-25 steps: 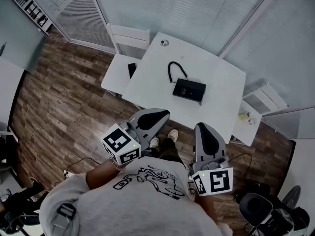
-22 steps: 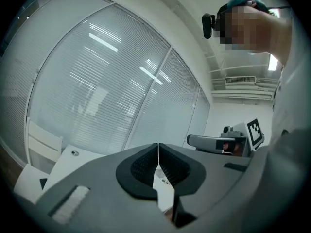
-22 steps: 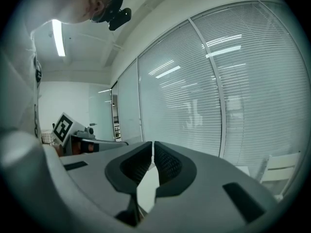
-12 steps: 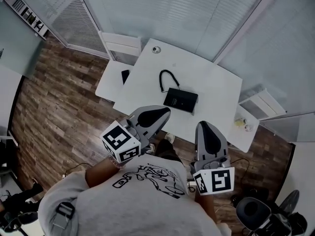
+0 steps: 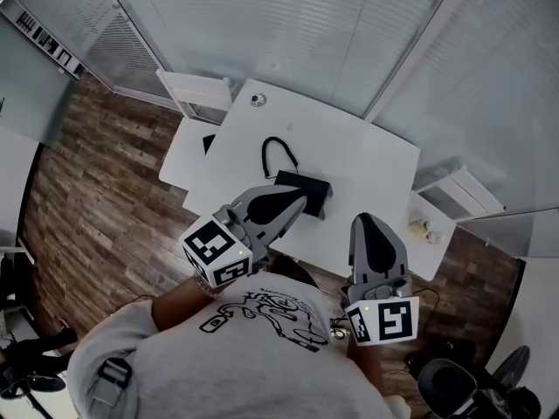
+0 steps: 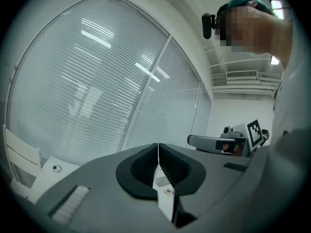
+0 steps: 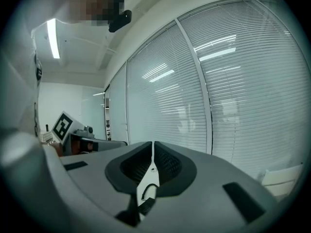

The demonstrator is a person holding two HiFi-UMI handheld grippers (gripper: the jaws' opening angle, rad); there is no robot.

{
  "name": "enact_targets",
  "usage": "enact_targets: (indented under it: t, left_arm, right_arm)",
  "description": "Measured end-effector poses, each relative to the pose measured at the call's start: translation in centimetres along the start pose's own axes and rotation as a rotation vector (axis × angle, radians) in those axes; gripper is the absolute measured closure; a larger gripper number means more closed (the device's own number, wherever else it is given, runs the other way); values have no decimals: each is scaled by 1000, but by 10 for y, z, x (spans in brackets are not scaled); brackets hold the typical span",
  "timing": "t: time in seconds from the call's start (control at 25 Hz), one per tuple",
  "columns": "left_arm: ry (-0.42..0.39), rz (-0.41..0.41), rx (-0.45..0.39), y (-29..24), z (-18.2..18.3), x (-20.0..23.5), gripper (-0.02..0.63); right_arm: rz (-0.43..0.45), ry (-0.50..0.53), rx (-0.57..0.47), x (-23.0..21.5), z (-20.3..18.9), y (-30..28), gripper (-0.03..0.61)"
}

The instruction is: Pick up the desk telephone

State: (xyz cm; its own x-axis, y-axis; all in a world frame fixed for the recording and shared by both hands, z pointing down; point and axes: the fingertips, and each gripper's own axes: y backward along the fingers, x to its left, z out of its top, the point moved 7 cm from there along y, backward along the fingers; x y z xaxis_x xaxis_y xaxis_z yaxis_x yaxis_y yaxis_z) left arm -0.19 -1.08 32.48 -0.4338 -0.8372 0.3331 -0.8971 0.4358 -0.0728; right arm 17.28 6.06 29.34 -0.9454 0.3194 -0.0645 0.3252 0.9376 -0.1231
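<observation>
Left of the bench [image 5: 358,160], a dark wood-plank floor [image 5: 96,190] runs out to a wall. A white chair [image 5: 194,90] stands at the bench's far left corner. A lower white side surface [image 5: 179,160] sits against the bench's left edge, with a small dark flat thing [image 5: 209,143] on it beside the bench.

The bench is white, bare over most of its top and set at an angle to the room. A small round object [image 5: 257,99] lies at its far left corner. The desk telephone [image 5: 311,190], flat and black, lies on the bench close to the near edge and left of its middle. The black cord [image 5: 278,155] loops from the telephone toward the bench's far side.

The left tongs [image 5: 300,202] are on the near side of the bench, clenched with nothing between the jaws. In the head view their tip overlaps the telephone's left end, and contact cannot be told. The right tongs [image 5: 366,222] are also clenched and empty, at the near edge right of the telephone.

A small white stand [image 5: 437,247] with a few tiny items [image 5: 422,227] sits at the bench's right corner, and a white slatted unit [image 5: 460,190] is beyond it. Closed pale blinds [image 5: 288,33] fill the glazed wall behind the bench.
</observation>
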Motion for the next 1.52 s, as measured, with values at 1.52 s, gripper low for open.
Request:
enact_targets:
  t: [1.52]
  left_arm:
    - [28,11,-9,-14,34,100,604]
  right_arm:
    - [-13,1,19,-1,14,-105,565]
